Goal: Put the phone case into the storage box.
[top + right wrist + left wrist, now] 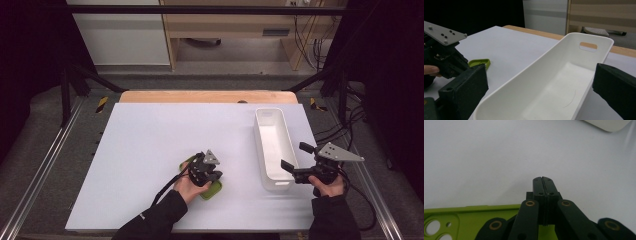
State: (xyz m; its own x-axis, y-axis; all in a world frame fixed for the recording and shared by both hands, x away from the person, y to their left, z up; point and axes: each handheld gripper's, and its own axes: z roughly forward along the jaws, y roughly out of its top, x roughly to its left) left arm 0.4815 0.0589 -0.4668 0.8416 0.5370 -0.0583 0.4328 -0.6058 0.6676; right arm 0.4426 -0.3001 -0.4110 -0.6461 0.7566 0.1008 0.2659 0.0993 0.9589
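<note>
My left gripper (206, 172) sits low near the front edge of the desk (150, 150), a little right of its middle, right over the green phone case (214, 190). In the left gripper view its jaws are pressed flat together with nothing between them, their tips over bare white desk. The case (469, 220) lies under the linkage, its camera cut-outs toward the left of that view; whether the gripper body touches it I cannot tell. From above, the case lies flat on the desk, and its green shows at the gripper's right near side and as a sliver at its left. My left hand (186, 186) wraps the gripper from behind.

My right gripper (294, 161) is at the front right of the desk, beside the near end of the white bin (270, 150). Its jaws stand wide apart, one to each side of the bin's near end in the right gripper view, and the pads do not press on it. My right hand (330, 189) holds it just past the right edge of the desk.

The bin (544, 80) runs lengthwise along the right side of the desk, reaching back toward the far edge, with a handle slot in its far end wall. In the right gripper view a corner of the case (480, 63) peeks out beside the left gripper (441, 57).
</note>
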